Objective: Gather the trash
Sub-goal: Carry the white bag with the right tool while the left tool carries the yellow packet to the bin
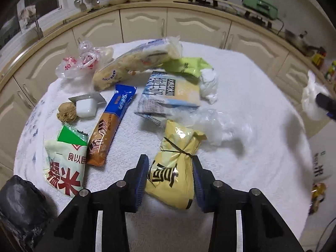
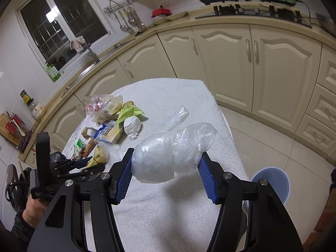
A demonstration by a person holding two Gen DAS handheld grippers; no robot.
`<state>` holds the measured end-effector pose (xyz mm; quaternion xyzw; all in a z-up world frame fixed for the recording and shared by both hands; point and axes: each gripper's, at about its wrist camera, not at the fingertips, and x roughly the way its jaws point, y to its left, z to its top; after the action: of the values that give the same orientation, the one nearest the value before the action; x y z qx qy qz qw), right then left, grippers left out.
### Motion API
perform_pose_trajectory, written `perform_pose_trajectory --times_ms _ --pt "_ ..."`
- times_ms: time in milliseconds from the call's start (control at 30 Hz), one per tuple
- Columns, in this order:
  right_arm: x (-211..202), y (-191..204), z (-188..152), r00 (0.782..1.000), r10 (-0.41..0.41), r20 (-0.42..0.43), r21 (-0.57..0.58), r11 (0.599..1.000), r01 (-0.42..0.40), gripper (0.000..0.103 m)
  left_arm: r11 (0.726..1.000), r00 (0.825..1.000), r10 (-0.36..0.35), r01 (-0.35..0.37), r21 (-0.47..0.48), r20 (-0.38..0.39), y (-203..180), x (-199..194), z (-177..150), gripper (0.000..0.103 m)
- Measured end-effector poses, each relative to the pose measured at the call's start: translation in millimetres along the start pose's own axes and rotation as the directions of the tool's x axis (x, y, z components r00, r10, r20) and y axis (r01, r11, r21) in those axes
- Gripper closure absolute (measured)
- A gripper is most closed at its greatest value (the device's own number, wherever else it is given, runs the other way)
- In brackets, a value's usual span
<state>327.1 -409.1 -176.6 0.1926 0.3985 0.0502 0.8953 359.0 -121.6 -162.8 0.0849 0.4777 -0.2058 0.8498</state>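
The left gripper (image 1: 169,169) has its jaws spread on either side of a yellow packet (image 1: 175,168) lying at the near edge of the towel-covered tabletop (image 1: 252,147); whether the pads press the packet cannot be told. The right gripper (image 2: 166,166) is clamped on a clear plastic bag (image 2: 168,157) with a white lump inside, held up above the near part of the tabletop. To the left of the yellow packet lie a white bag with red lettering (image 1: 63,168), a green packet (image 1: 72,136) on top of it, and a long blue and brown wrapper (image 1: 111,124). Just beyond the yellow packet sits crumpled clear film (image 1: 214,124). Farther in are a flattened blue carton (image 1: 168,92), a white wad (image 1: 209,85) beside it, a small white tub (image 1: 86,106) and a brown lump (image 1: 66,112). Toward the far edge lie a long noodle bag (image 1: 134,63), a lime packet (image 1: 187,66) and a red-printed clear bag (image 1: 82,63). Cream cabinets (image 1: 145,24) stand behind the tabletop.
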Motion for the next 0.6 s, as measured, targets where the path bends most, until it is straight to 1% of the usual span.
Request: perform_pose_trajectory --times_ms 100,267,433,600 --pt "-3.0 -2.8 -0.5 1.0 -0.006 0.005 0.005 1.0 0.006 0.043 0.999 1.0 -0.028 0.027 -0.026 -0.005 0.5 -1.5 -3.6 0.068" --pt "-15.6 -13.3 -0.2 0.999 -0.019 0.027 0.02 1.0 0.018 0.043 0.997 0.998 -0.048 0.051 -0.058 0.042 -5.3 -24.7 -6.9 0.068" --pt "-37.0 -32.8 1.9 0.997 -0.038 0.069 0.054 0.998 0.035 0.043 0.997 0.992 -0.064 0.068 -0.033 0.112 -26.0 -53.2 -2.3 0.068" --pt "-66.9 -59.5 3.4 0.989 -0.078 0.126 0.099 0.993 0.066 0.043 0.995 0.979 -0.101 0.103 -0.002 0.18 -52.8 -76.2 8.8 0.068"
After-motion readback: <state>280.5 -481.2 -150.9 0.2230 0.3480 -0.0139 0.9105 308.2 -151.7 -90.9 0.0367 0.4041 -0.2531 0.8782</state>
